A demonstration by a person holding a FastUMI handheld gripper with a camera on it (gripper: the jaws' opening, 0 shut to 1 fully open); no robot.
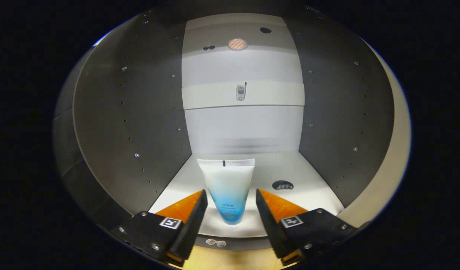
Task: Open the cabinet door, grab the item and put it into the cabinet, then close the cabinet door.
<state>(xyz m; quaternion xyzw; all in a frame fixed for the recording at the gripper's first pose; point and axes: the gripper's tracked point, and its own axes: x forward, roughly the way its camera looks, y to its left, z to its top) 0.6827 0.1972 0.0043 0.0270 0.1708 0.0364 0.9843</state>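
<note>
Inspecting fingers: the gripper stands spread, its jaws apart on either side of the tube and clear of it, gripping nothing.
Item: the tube, white fading to blue, stands cap down on the cabinet floor between and just ahead of the fingertips.
Cabinet: interior exposed; grey side walls, a white shelf above; the door is not identifiable.
Done, by judgement: door opened, item placed inside and released.
Left: withdrawing the gripper and closing the door.
Writing: a small dark line of print on the tube, too small to read; square coded markers on both fingers.
</note>
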